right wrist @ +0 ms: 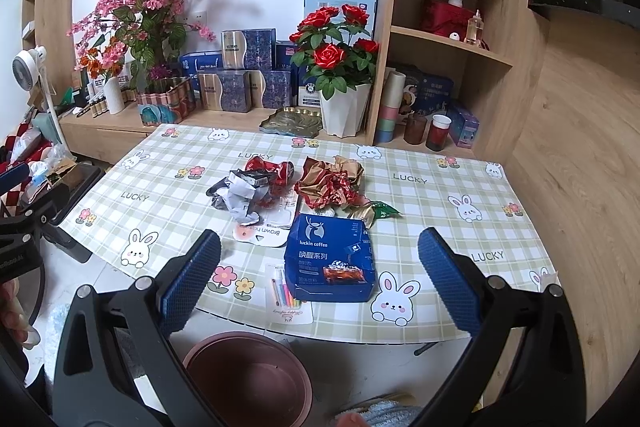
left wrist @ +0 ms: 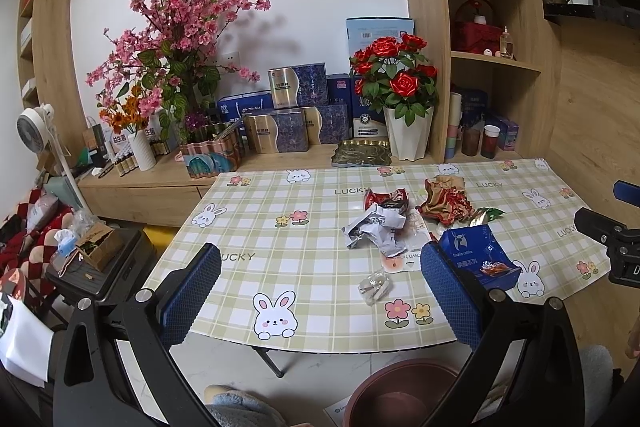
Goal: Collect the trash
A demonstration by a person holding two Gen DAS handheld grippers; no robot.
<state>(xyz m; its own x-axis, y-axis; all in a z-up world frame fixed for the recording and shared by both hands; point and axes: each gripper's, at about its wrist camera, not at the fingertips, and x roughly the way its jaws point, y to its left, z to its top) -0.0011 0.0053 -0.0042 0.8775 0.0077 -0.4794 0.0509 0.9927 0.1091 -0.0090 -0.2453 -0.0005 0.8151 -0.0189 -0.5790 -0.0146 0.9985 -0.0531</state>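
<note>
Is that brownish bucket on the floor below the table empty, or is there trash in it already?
Empty, as far as shown: the bucket shows only bare inner wall and bottom in the right wrist view, though a gripper arm hides its near-left part.

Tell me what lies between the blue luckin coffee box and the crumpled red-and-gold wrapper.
In the right wrist view, a green-and-gold foil wrapper lies between the luckin coffee box and the red-and-gold wrapper.

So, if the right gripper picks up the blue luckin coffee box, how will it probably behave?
The blue luckin coffee box looks dented and creased, so it is probably empty and light, and may crush under a firm squeeze. Its printed card looks smooth and might slip a little against the pads. It lies flat on the table, so rolling or tipping seems unlikely.
</note>
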